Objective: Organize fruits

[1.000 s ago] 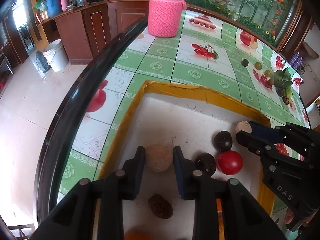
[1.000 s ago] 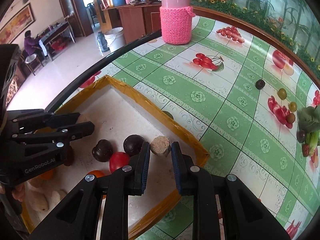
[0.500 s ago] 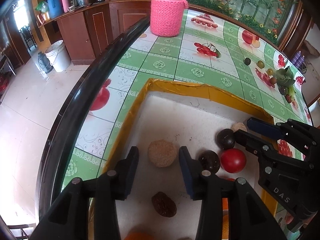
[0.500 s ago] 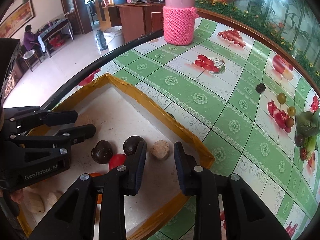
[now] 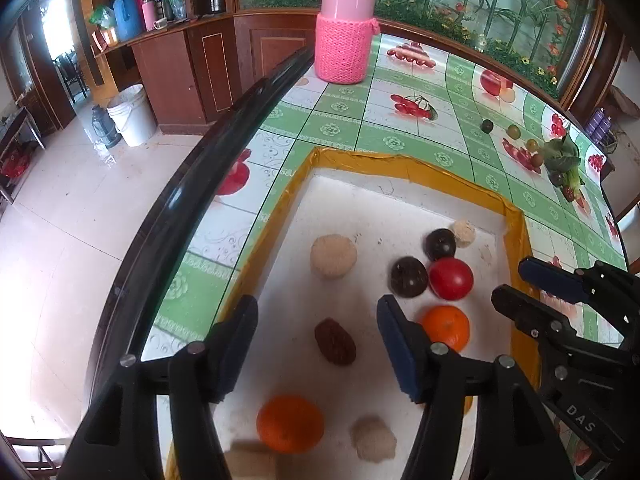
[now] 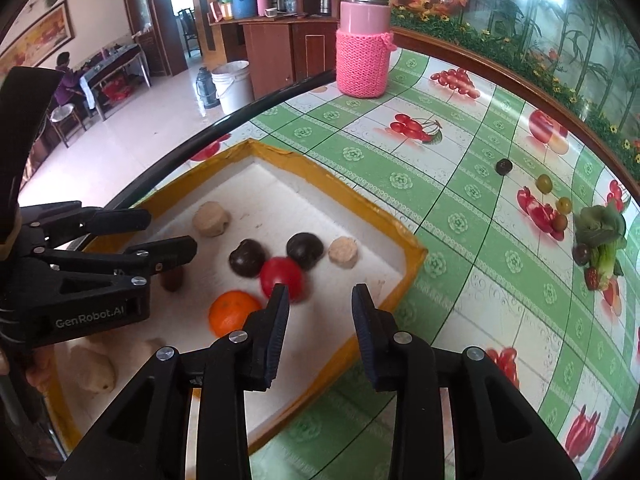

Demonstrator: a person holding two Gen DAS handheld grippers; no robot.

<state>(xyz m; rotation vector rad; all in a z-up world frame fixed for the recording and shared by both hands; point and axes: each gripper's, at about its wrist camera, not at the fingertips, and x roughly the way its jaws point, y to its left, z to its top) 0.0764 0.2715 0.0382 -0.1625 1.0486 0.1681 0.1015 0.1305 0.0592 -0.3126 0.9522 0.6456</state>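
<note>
A white foam tray with a yellow taped rim (image 5: 404, 162) (image 6: 412, 254) holds several fruits. A large beige fruit (image 5: 333, 256) (image 6: 211, 219) lies free ahead of my left gripper (image 5: 316, 332), which is open and empty above a brown wrinkled fruit (image 5: 334, 341). A small beige fruit (image 5: 463, 233) (image 6: 343, 252) lies near the tray's far corner, ahead of my right gripper (image 6: 320, 316), which is open and empty. Two dark round fruits (image 5: 409, 277) (image 6: 305, 251), a red fruit (image 5: 451, 279) (image 6: 281, 276) and oranges (image 5: 446, 327) (image 6: 233, 317) lie between.
A pink knit-covered flask (image 5: 344, 32) (image 6: 364, 52) stands at the table's far edge. Small fruits (image 6: 504, 166) and a leafy bunch (image 6: 600, 236) lie on the fruit-print tablecloth to the right. The table's dark rim (image 5: 192, 184) drops to the floor on the left.
Both grippers have opened wide and pulled back. The large beige fruit left the left gripper's jaws and the small beige fruit left the right gripper's; both now rest on the tray.
</note>
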